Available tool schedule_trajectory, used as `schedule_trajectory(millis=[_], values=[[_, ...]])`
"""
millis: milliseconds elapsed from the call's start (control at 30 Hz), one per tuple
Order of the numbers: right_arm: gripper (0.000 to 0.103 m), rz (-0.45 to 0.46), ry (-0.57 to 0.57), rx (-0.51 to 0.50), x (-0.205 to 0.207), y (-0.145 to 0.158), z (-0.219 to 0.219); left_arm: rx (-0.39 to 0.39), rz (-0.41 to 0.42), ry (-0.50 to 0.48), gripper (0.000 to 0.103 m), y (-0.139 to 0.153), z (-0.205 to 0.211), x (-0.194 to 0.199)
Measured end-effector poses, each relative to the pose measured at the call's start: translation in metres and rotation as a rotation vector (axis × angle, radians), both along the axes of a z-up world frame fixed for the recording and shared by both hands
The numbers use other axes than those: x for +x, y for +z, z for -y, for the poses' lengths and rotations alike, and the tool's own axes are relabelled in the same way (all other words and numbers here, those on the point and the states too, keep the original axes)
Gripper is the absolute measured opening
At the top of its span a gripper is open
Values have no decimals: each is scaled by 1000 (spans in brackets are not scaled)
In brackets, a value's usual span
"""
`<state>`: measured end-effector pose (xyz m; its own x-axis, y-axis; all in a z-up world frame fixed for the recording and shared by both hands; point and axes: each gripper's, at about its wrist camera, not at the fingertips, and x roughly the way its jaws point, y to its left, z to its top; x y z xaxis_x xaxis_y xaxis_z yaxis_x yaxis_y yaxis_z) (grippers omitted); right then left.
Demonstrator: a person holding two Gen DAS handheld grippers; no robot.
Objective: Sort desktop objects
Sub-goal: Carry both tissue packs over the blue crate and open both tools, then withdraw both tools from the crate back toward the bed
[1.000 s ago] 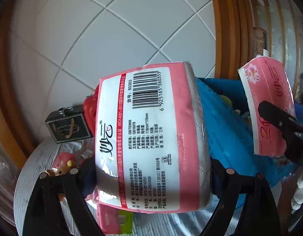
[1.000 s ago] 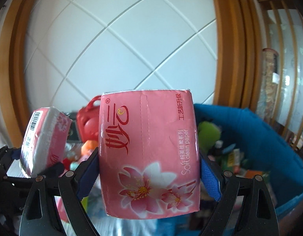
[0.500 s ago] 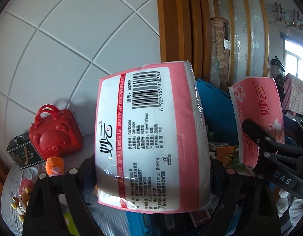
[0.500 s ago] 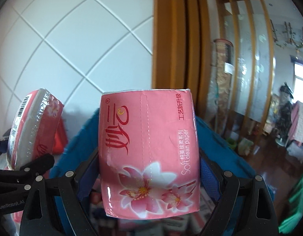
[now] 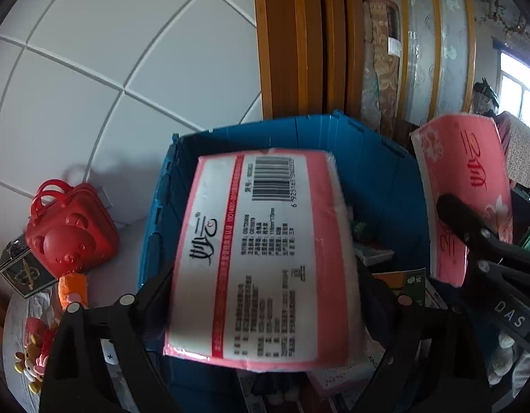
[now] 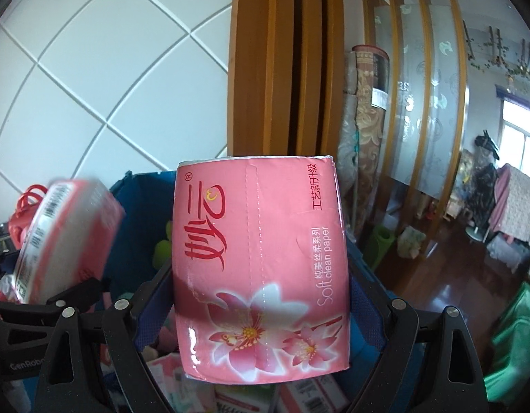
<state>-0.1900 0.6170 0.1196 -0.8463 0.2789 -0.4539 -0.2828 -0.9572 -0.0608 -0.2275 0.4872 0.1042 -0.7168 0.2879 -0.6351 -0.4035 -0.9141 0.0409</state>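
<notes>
Left wrist view: the left gripper (image 5: 265, 296) is clamping its fingers (image 5: 151, 292) on a pink tissue pack with the barcode side up (image 5: 261, 258), and is holding it over the open blue storage crate (image 5: 378, 172).
Right wrist view: the right gripper (image 6: 261, 296) is clamping its blue-padded fingers (image 6: 151, 309) on a pink tissue pack with the flower print up (image 6: 261, 265), also above the crate (image 6: 137, 227).
Pack positions: the two packs are hanging side by side, apart from each other; the barcode pack (image 6: 65, 237) is showing blurred at the left of the right wrist view, and the flower pack (image 5: 464, 199) is showing at the right of the left wrist view, gripped by the right gripper (image 5: 485, 251).
Crate contents: boxes, printed cartons and a green soft item are lying in the crate below the packs; details are too hidden to tell.
Bench: a red bear-shaped case (image 5: 68, 230) is sitting just left of the crate on the bench (image 5: 120, 241), with a small dark box (image 5: 24, 270) beside it and small toy figures (image 5: 31, 361) nearer the camera.
Background: a white tiled wall (image 5: 110, 69) and a wooden door frame (image 5: 299, 41) are standing behind the crate.
</notes>
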Motion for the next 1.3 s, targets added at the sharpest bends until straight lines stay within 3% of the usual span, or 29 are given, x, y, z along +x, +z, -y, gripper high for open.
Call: schedule_trajectory(millis=[167, 433, 933, 1300], values=[[91, 77, -17, -12, -28, 0, -9, -34, -50, 14, 91, 5, -16, -7], [100, 60, -39, 16, -31, 1, -14, -22, -17, 16, 91, 1, -11, -13], [102, 57, -65, 29, 9, 2, -7, 15, -8, -32, 91, 4, 6, 19], [103, 26, -25, -9, 49, -10, 24, 63, -61, -9, 91, 12, 59, 66]])
